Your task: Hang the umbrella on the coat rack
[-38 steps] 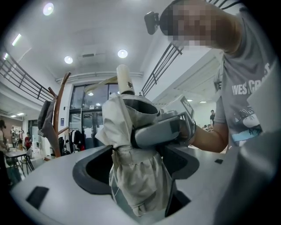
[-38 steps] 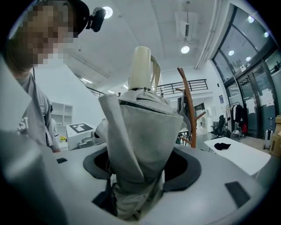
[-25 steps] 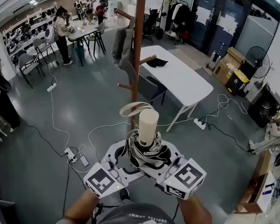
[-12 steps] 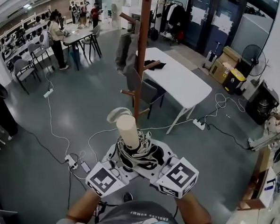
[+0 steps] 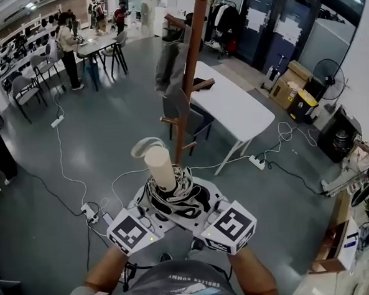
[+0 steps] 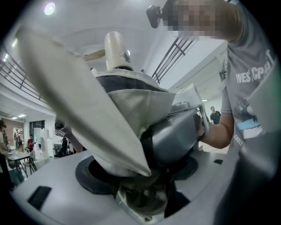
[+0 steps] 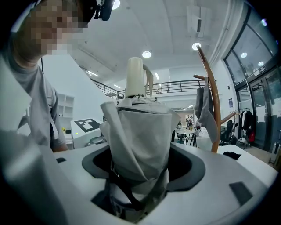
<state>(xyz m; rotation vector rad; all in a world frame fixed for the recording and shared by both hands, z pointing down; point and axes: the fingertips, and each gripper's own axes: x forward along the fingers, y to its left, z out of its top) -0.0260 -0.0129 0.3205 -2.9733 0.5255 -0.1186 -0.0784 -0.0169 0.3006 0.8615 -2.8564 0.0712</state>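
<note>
A folded grey and black umbrella [image 5: 175, 197] stands upright between my two grippers, its cream handle [image 5: 159, 167] on top with a strap loop [image 5: 144, 145] hanging off it. My left gripper [image 5: 154, 208] grips its left side; the jaws have just been closing, with umbrella [image 6: 131, 110] fabric bunched between them. My right gripper [image 5: 204, 205] grips the other side; its jaws have just been opening, and the umbrella [image 7: 138, 132] still fills them. The wooden coat rack [image 5: 189, 68] stands ahead beyond the handle, a grey jacket [image 5: 169, 67] on one peg. It also rises at the right of the right gripper view as the coat rack [image 7: 213, 105].
A white table [image 5: 235, 106] and a chair [image 5: 185, 115] stand right behind the rack. Cables and a power strip [image 5: 89, 212] lie on the grey floor to the left. Boxes [image 5: 293, 90] and a fan [image 5: 327, 77] line the right wall. People stand at a far table [image 5: 97, 46].
Both grippers and the umbrella have moved forward toward the coat rack, and the handle now leans a little to the left. The rack's base looks closer.
</note>
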